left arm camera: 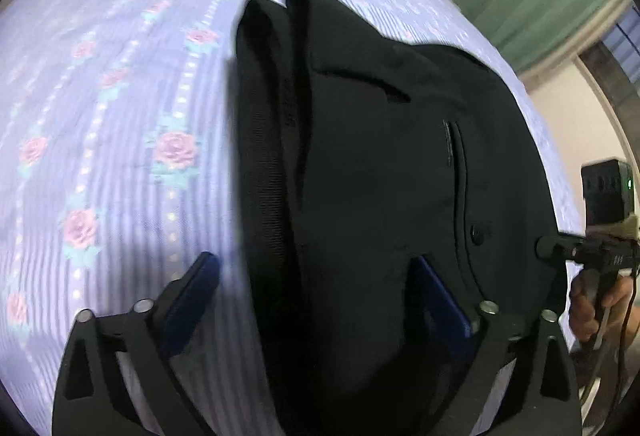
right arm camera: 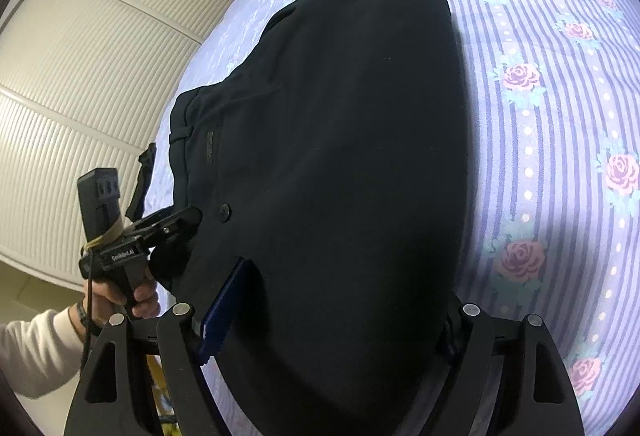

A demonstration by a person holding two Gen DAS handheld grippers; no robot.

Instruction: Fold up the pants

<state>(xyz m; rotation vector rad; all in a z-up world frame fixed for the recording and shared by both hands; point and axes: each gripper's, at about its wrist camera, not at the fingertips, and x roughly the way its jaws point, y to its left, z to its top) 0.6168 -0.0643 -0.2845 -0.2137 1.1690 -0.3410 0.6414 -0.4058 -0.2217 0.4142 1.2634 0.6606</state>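
We see the black woven pants (left arm camera: pixel 380 164) lying folded on the lilac striped bedsheet with pink roses (left arm camera: pixel 120 140), a dense, matte cloth with a slit pocket and a small dark button (left arm camera: pixel 477 233) near the waistband; their long axis runs straight away from both cameras, legs toward the far end of the bed, waistband nearest us; the stacked layers show as two rounded folds at the far end in the left wrist view. The left gripper (left arm camera: pixel 316 296) stands wide, one blue pad (left arm camera: pixel 192 296) over bare sheet just beside the cloth's edge, the other over the fabric, neither pressing; we judge it has no hold on the cloth. The right gripper (right arm camera: pixel 340 316) straddles the near edge of the pants; its jaws are fairly wide, one blue pad lying against the cloth and the other hidden beneath it, so whether it pinches we cannot tell. Both hands sit at the waistband end, the right one nearer the bulk of the cloth; any further fold would, we judge, carry this near end forward along that axis. Ribbed white wardrobe doors (right arm camera: pixel 80 76) stand beyond the bed.
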